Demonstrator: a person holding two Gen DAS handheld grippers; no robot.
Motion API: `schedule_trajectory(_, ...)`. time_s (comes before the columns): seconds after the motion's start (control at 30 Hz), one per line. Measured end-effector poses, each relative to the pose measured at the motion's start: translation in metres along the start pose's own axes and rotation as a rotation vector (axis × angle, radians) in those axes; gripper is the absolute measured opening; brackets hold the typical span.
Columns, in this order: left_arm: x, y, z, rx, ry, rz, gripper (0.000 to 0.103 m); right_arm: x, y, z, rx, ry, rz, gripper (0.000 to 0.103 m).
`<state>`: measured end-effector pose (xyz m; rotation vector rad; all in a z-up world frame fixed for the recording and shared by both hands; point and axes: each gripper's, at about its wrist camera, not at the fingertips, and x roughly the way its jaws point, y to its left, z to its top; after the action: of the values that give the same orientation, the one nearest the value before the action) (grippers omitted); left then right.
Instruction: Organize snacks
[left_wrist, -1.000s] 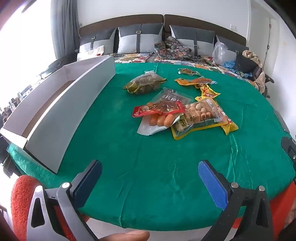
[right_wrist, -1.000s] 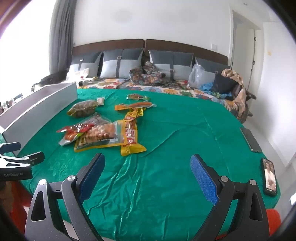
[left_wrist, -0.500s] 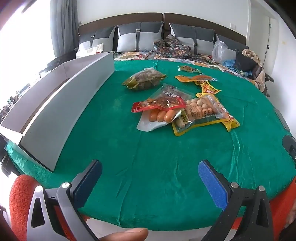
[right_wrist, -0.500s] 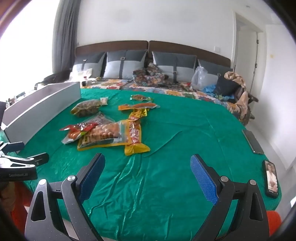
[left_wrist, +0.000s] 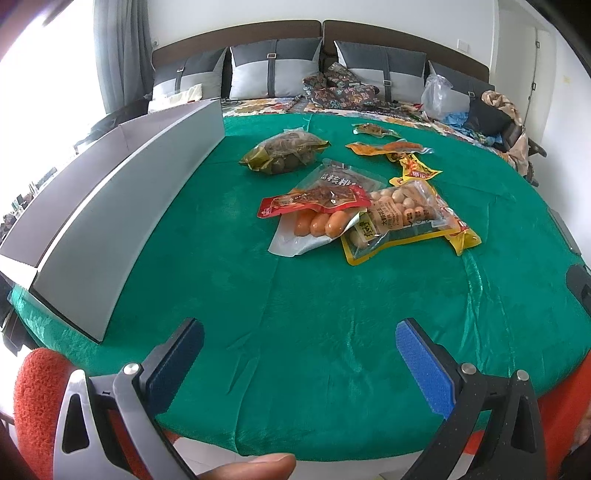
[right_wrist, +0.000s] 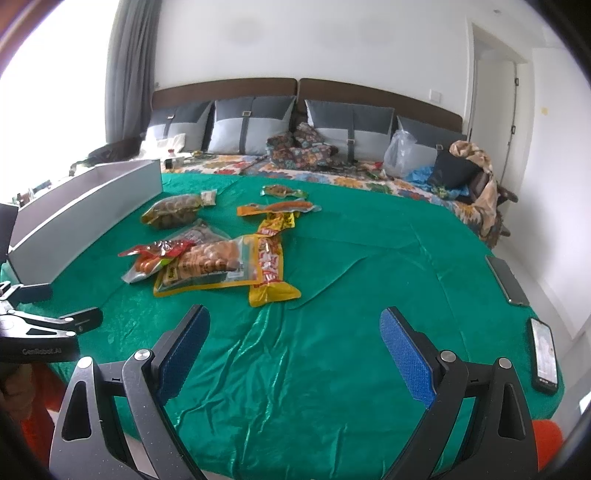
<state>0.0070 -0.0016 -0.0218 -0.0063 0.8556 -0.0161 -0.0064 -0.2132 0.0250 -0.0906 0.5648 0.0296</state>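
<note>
In the left wrist view, the left claw (left_wrist: 299, 354) hangs at the bottom of the frame with its blue pads wide apart and nothing between them. The snack packets (left_wrist: 354, 206) lie heaped at the centre of the green table (left_wrist: 258, 314), none inside the grey box (left_wrist: 110, 206) at the left (its floor is mostly hidden).

In the right wrist view, the right claw (right_wrist: 295, 347) is likewise spread and empty at the bottom edge, the packets at centre left. By my judgement, sorting has not begun; every packet is left.
</note>
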Motion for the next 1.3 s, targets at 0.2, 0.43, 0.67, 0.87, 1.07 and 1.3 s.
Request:
schedule_trajectory(0.2,0.002,0.0,0.0,-0.001,0.005,-0.001,0.103,0.002,0.001,-0.002,-0.003,0.004,0.003,0.095)
schedule_trajectory(0.43,0.035,0.008,0.007,-0.007,0.075,0.034,0.103,0.021,0.001,-0.005,0.002,0.079,0.049,0.095)
schedule_trajectory(0.67,0.078,0.025,0.003,-0.046,0.14,0.036,0.103,0.127,0.001,0.035,0.004,0.338,0.188,0.095)
schedule_trajectory(0.87,0.079,0.028,0.0,-0.036,0.13,0.026,0.103,0.211,0.011,0.056,-0.031,0.515,0.174,0.092)
schedule_trajectory(1.07,0.075,0.028,0.0,-0.026,0.131,0.02,0.103,0.211,0.021,0.042,-0.008,0.592,0.247,0.092)
schedule_trajectory(1.3,0.077,0.028,0.002,-0.018,0.123,0.015,0.103,0.187,0.038,0.035,-0.193,0.588,0.201,0.093)
